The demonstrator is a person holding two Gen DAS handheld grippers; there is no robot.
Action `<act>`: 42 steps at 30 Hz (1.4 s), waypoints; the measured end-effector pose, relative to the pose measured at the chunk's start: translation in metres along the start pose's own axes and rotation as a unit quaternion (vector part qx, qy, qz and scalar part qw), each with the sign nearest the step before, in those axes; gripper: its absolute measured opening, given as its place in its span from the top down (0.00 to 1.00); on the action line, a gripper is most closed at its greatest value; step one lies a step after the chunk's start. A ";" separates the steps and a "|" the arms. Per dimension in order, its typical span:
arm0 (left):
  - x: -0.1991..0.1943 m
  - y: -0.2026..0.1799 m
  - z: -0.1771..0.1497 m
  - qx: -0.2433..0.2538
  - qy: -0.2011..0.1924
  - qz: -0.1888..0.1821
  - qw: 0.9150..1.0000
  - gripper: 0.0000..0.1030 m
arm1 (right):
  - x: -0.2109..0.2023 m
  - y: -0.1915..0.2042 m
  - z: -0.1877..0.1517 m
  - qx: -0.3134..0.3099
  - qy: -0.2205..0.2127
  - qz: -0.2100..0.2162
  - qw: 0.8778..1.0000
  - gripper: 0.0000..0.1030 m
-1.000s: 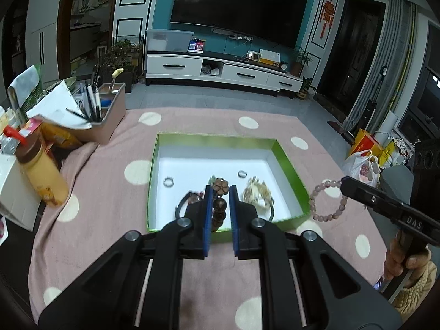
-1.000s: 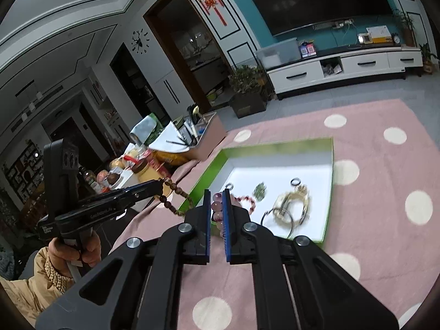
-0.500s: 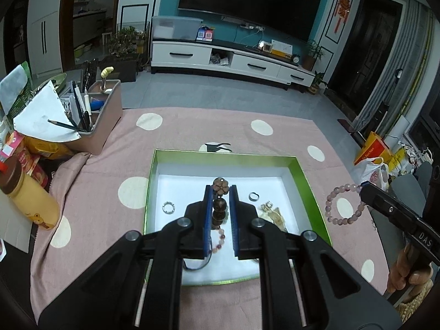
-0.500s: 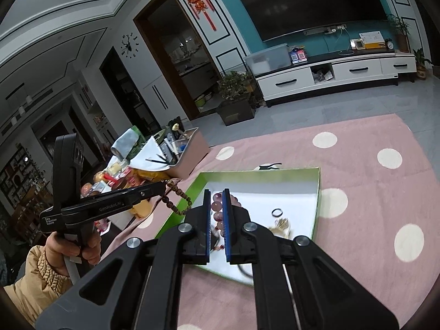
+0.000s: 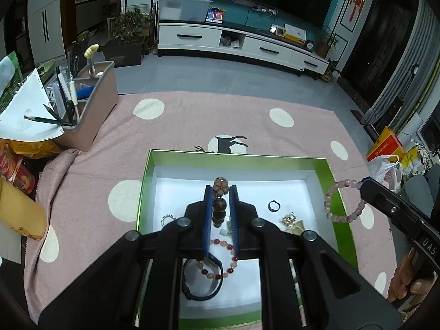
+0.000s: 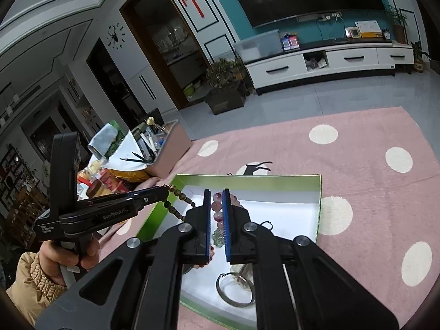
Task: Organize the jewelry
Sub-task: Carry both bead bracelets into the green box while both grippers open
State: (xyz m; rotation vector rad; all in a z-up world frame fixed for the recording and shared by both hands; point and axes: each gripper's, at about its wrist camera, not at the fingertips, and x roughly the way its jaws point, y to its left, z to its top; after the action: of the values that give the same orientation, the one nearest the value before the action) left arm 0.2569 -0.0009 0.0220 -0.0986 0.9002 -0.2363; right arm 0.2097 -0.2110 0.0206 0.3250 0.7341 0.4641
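A green box with a white floor (image 5: 286,162) (image 6: 318,192) sits on the pink dotted cloth. My left gripper (image 5: 221,189) is shut on a dark brown bead bracelet with a flower bead (image 5: 220,186) and holds it above the box; the bracelet also shows in the right wrist view (image 6: 176,192). My right gripper (image 6: 217,192) is shut on a pale purple bead bracelet (image 6: 216,206), also seen at the right in the left wrist view (image 5: 341,200). In the box lie a red-and-pink bead bracelet (image 5: 220,261), a black band (image 5: 203,283), rings (image 5: 274,205) and a gold piece (image 5: 291,220).
A pink desk organizer with pencils and paper (image 5: 90,104) stands at the back left of the cloth. Snack packs and a yellow bottle (image 5: 19,209) sit at the left edge. A metal bangle (image 6: 233,288) lies in the box's near part.
Both grippers have risen and pulled back with their bracelets. The box now appears lower and nearer in both views, and more of the cloth shows beyond it.
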 end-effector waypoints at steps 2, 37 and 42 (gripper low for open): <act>0.006 -0.001 0.000 0.003 0.002 0.004 1.000 0.89 | 0.008 -0.002 0.000 0.001 0.007 -0.003 1.000 0.93; 0.080 0.025 -0.009 0.003 0.072 0.045 0.996 0.89 | 0.104 -0.011 -0.015 0.004 0.122 -0.067 0.990 0.93; 0.083 0.023 -0.009 0.008 0.074 0.048 0.996 0.89 | 0.109 -0.010 -0.015 0.002 0.128 -0.071 0.989 0.93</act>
State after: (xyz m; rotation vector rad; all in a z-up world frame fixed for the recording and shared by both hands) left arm 0.3028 0.0011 -0.0512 -0.0239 1.0479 -0.1629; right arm 0.2728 -0.1617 -0.0550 0.2158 1.0008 0.3723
